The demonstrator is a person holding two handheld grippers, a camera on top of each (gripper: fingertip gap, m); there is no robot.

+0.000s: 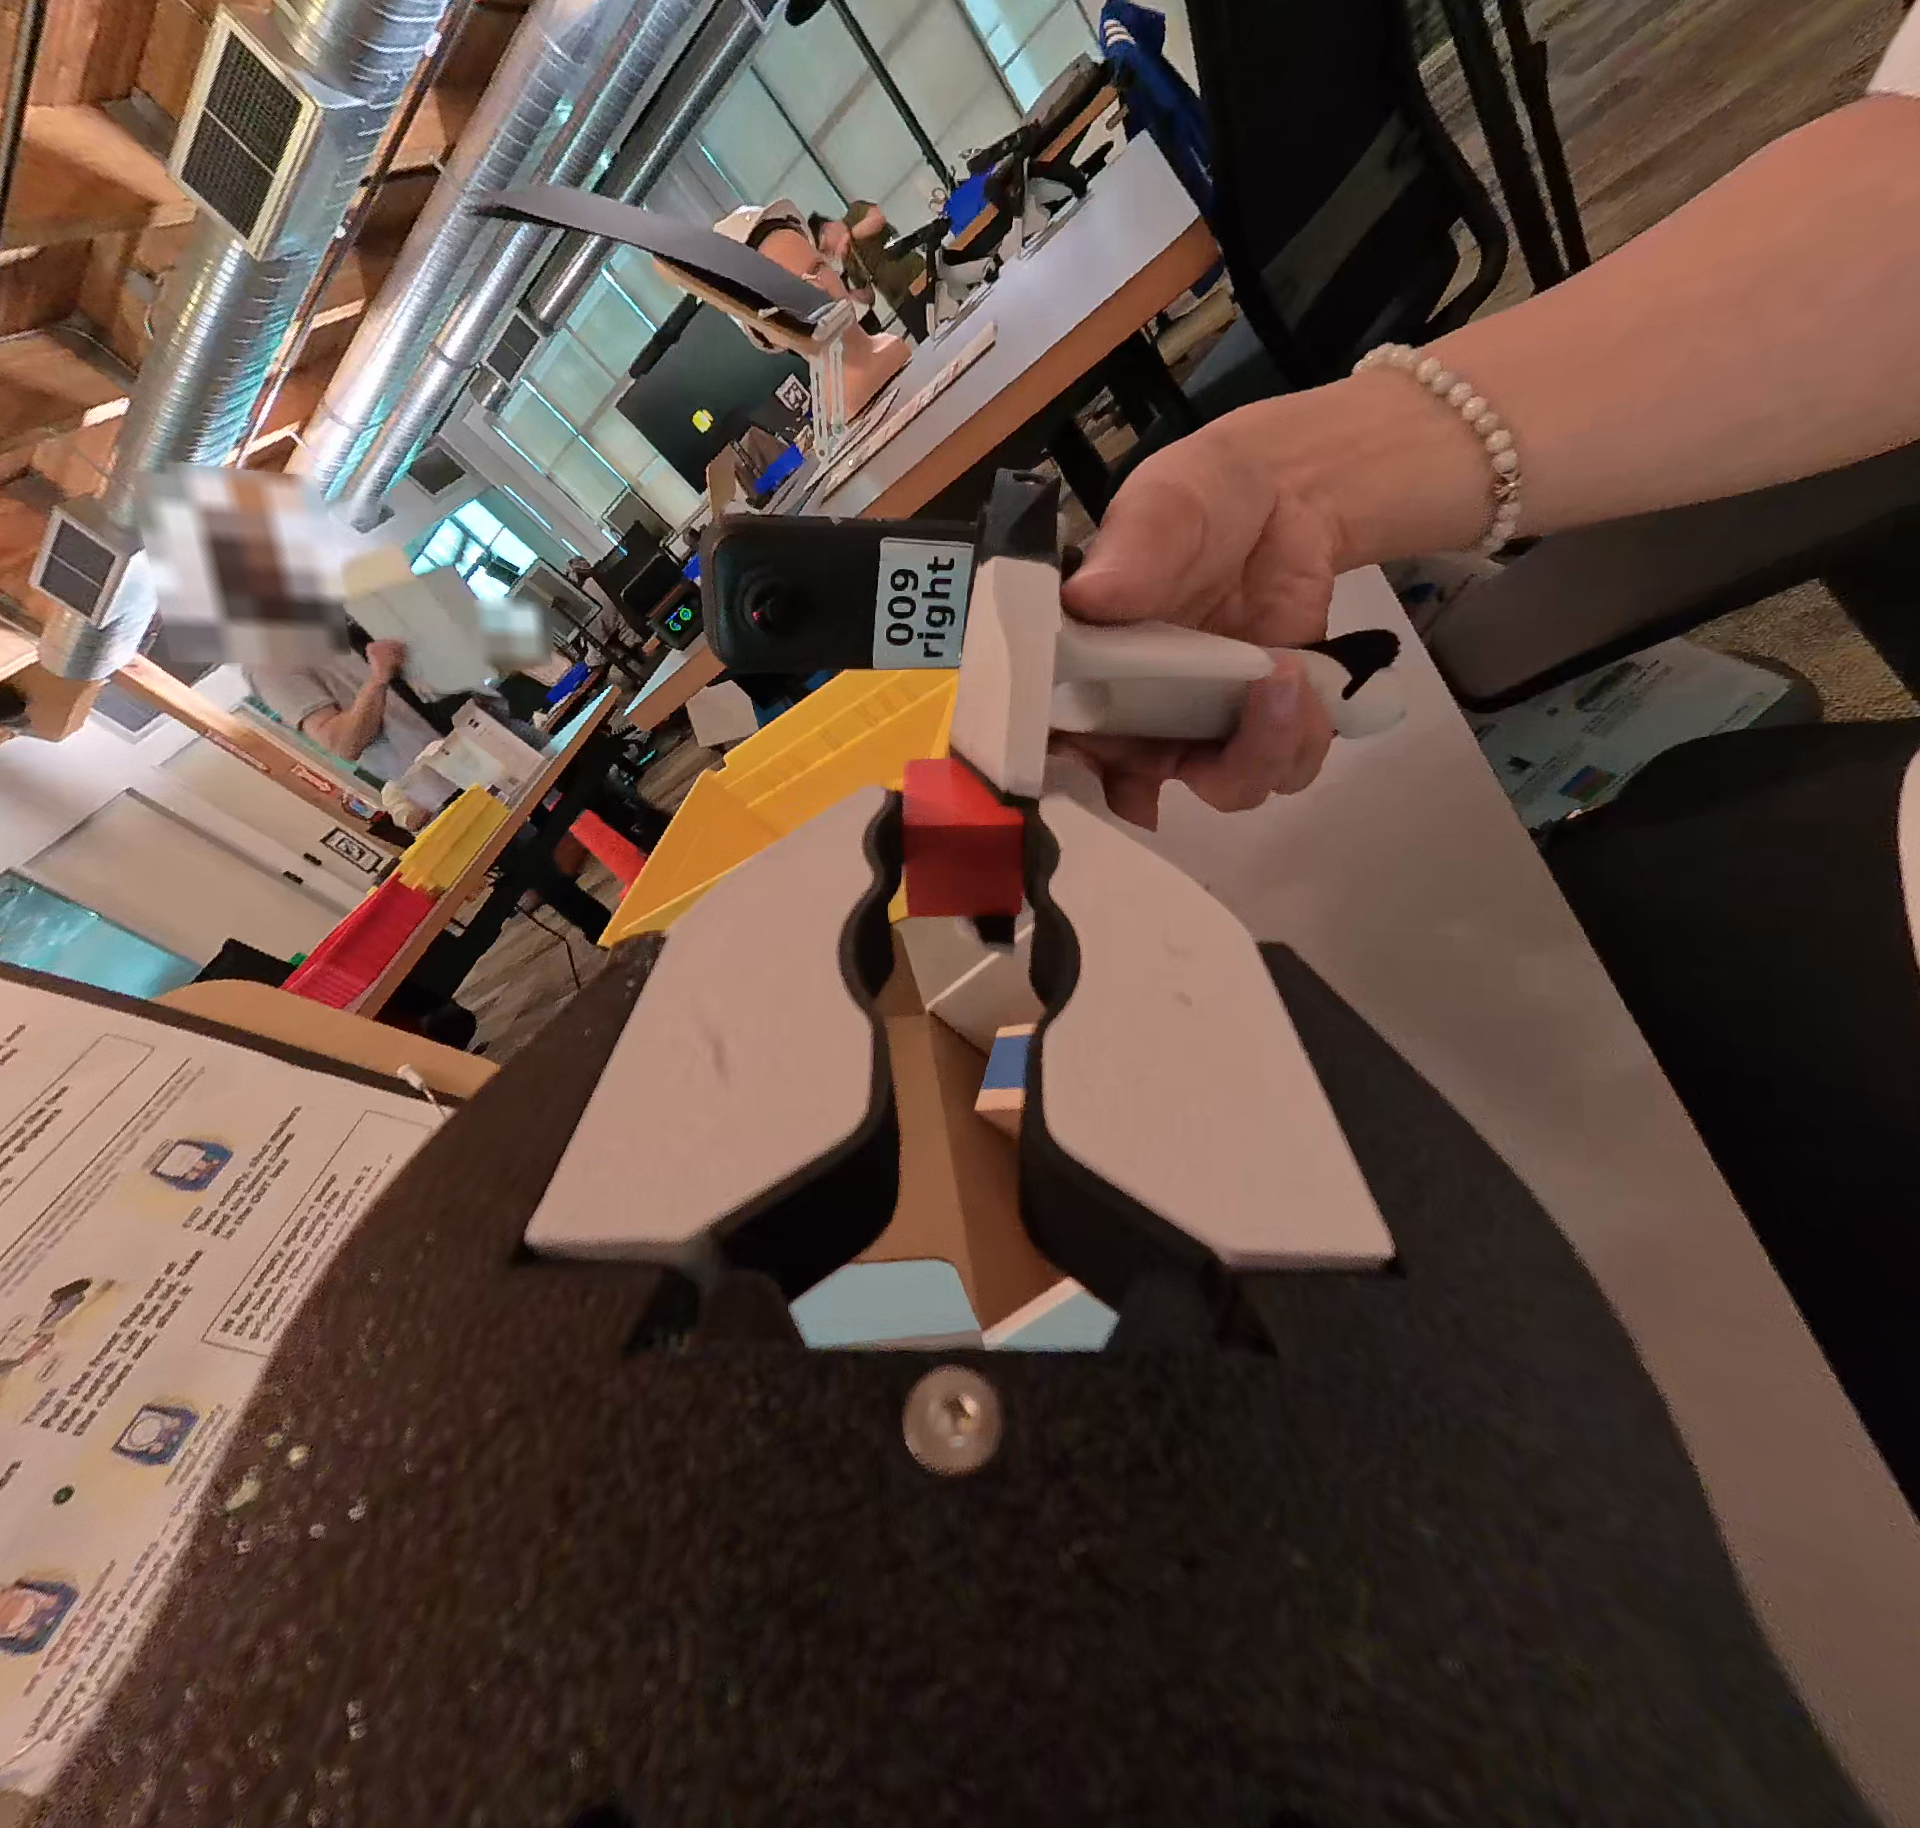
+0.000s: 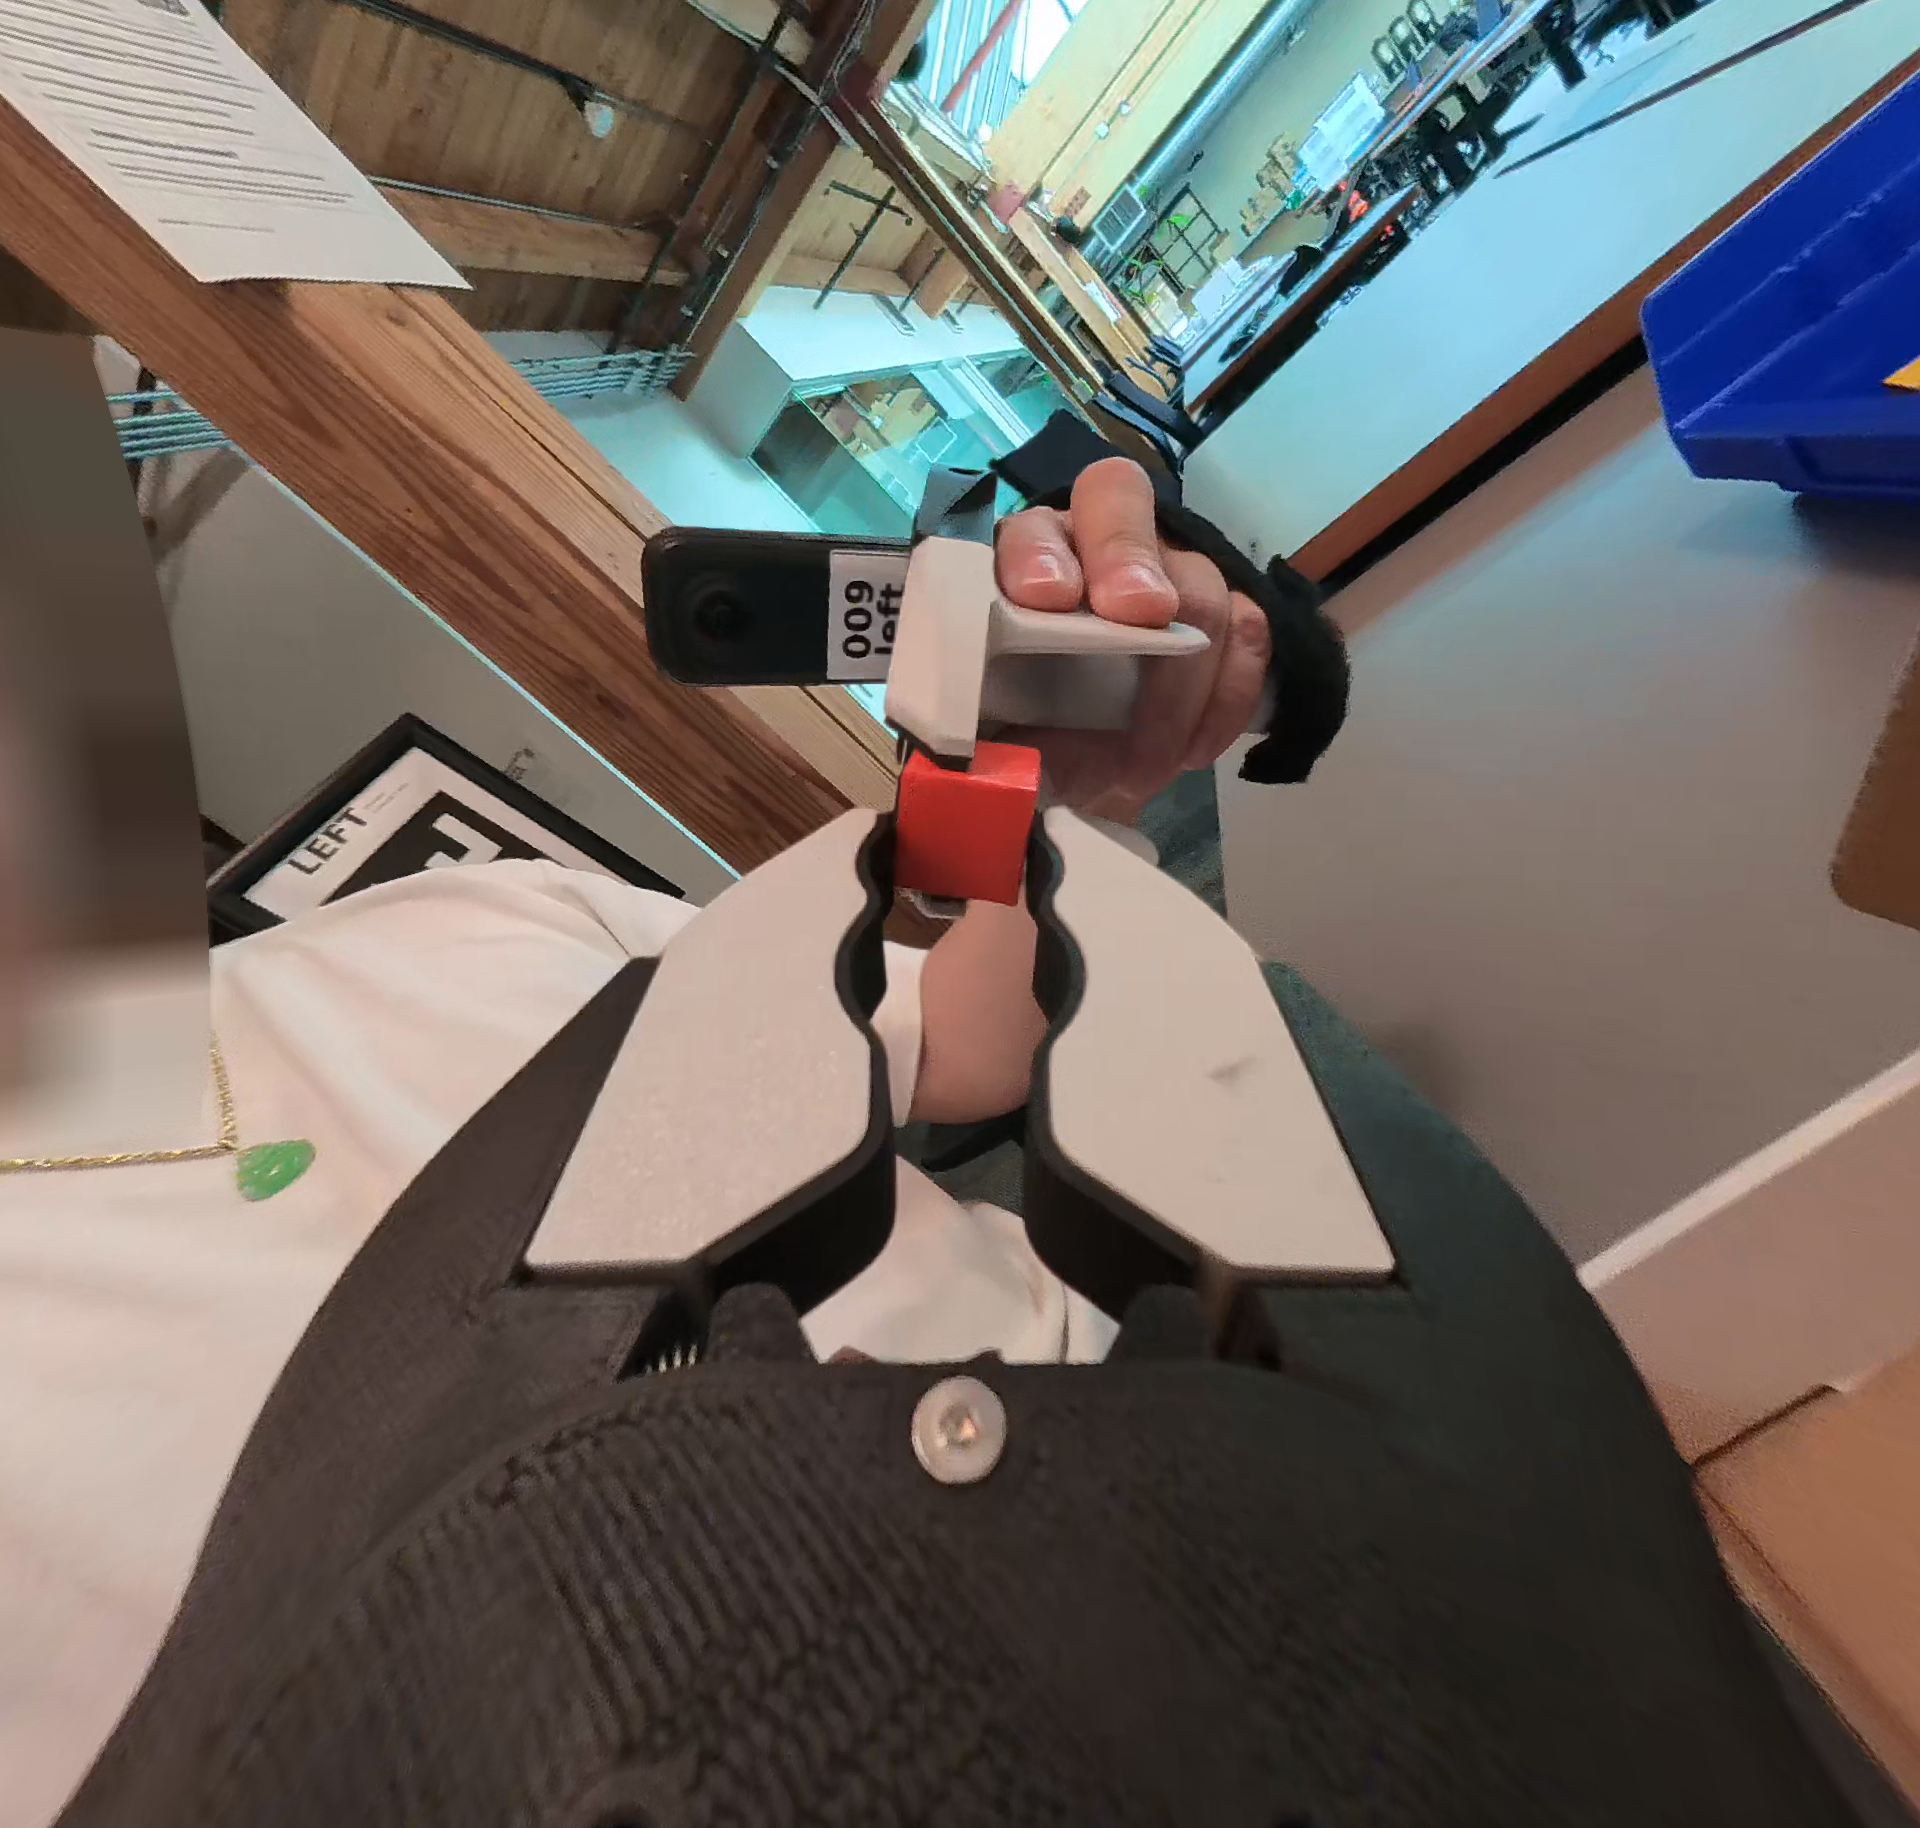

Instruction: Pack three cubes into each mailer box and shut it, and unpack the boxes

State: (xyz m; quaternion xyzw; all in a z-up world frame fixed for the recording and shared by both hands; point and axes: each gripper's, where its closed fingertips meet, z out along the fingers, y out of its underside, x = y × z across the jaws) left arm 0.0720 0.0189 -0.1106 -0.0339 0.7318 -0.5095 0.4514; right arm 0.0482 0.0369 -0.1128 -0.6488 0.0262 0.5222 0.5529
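Observation:
A red cube (image 1: pixel 961 848) hangs in the air between both grippers. My left gripper (image 1: pixel 961 822) is shut on its sides at the fingertips. The right gripper's white fingers (image 1: pixel 1003 677) clamp the same cube from above and below in this view. In the right wrist view my right gripper (image 2: pixel 961 838) is shut on the red cube (image 2: pixel 966 822), and the left gripper's finger (image 2: pixel 935 656) presses on its top. Below, between my left fingers, an open mailer box (image 1: pixel 935 1134) shows a brown inside, with a blue cube (image 1: pixel 1006 1070) in it.
A yellow bin (image 1: pixel 810 770) lies behind the cube on the grey table (image 1: pixel 1403 947). A printed sheet (image 1: pixel 156 1311) is at the left. A blue bin (image 2: pixel 1808 344) and cardboard (image 2: pixel 1849 1529) are at the right. A person's torso (image 2: pixel 312 1103) is close behind. Left and right tips are no more than a few centimetres apart.

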